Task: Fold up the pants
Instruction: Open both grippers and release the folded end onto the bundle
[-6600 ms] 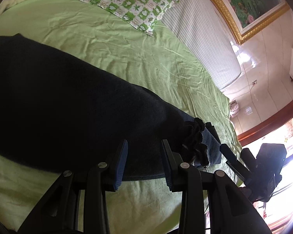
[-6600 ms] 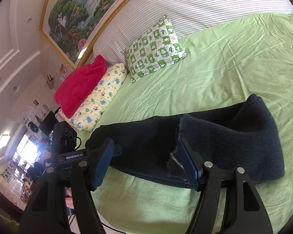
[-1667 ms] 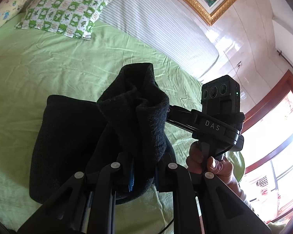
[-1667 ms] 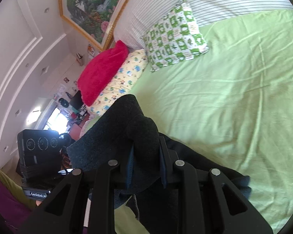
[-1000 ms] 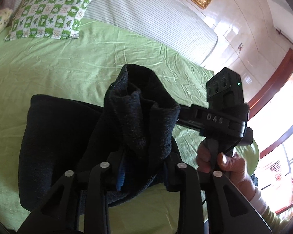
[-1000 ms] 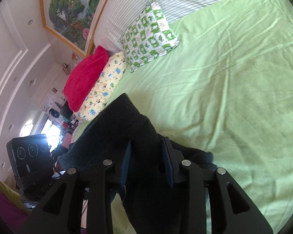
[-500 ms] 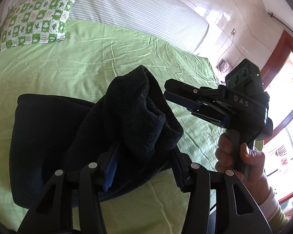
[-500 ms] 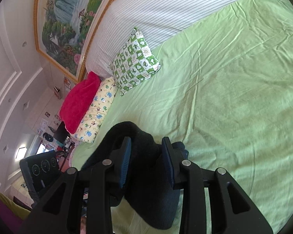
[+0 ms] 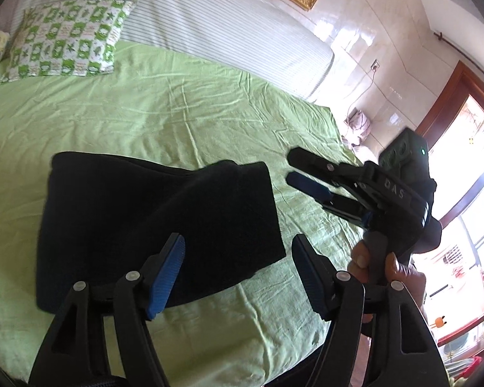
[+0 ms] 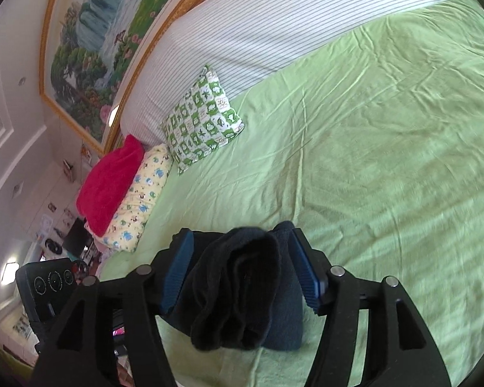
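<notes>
The dark pants (image 9: pixel 161 219) lie folded into a flat block on the green sheet (image 9: pixel 209 113). My left gripper (image 9: pixel 238 271) hovers over their near edge, its jaws opening, and the blue pads (image 9: pixel 167 267) touch no cloth. My right gripper (image 9: pixel 292 167), held by a hand (image 9: pixel 371 264), is off the pants' right edge with nothing between its fingers. In the right wrist view the pants (image 10: pixel 242 290) show as a thick fold end-on between the spread fingers of my right gripper (image 10: pixel 242 264), whose jaws are opening without pressing the cloth.
A green checked pillow (image 10: pixel 203 119), a yellow pillow (image 10: pixel 138 203) and a red pillow (image 10: pixel 109 187) sit at the head of the bed by the striped bolster (image 10: pixel 274 32). The bed's side edge and a bright window (image 9: pixel 468 177) lie to the right.
Both grippers have let go of the raised pants fold and opened. The fold has dropped flat onto the lower layer. The right gripper has drawn away to the right.
</notes>
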### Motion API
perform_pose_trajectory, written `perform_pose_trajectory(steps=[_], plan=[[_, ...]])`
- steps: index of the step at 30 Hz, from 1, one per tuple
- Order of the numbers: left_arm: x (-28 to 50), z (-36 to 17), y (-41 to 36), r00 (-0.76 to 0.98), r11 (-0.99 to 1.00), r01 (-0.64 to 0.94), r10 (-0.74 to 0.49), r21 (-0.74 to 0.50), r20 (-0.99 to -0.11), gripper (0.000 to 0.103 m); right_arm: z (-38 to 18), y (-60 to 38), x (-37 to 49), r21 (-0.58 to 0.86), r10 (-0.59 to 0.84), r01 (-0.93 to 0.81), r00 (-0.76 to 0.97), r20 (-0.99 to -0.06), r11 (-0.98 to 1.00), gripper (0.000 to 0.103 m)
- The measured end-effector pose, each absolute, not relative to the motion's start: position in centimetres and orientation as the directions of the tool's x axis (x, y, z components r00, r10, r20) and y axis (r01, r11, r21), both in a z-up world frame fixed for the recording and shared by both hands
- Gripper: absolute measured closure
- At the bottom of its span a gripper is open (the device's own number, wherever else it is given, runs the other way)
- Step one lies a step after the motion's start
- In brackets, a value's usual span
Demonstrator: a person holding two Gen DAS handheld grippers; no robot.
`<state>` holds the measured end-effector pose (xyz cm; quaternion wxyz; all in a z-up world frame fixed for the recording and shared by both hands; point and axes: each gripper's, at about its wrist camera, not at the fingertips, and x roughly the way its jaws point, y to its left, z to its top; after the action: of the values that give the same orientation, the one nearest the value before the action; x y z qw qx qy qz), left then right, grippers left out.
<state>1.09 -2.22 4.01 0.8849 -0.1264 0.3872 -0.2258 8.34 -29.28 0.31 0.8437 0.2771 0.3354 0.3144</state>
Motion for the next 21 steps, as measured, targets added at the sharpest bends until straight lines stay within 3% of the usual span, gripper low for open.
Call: perform_pose_trajectory(steps=[6, 12, 21], plan=[[-0.2, 4.4, 0.4, 0.627, 0.869, 0.262, -0.483, -0.419, -0.611, 0.031, 0.5, -28.9, 5.3, 0.663, 0.67, -0.311, 0.631, -0.391, 0.681, 0.033], [-1.6, 4.2, 2.8, 0.65, 0.873, 0.216, -0.463, -0.438, -0.603, 0.031, 0.6, -26.8, 3.3, 0.586, 0.605, -0.285, 0.643, -0.47, 0.759, 0.032], [-2.6, 3.5, 5.8, 0.67, 0.867, 0.161, -0.447, -0.472, -0.593, 0.029, 0.1, -25.6, 1.4, 0.573, 0.572, -0.251, 0.657, -0.491, 0.78, 0.027]])
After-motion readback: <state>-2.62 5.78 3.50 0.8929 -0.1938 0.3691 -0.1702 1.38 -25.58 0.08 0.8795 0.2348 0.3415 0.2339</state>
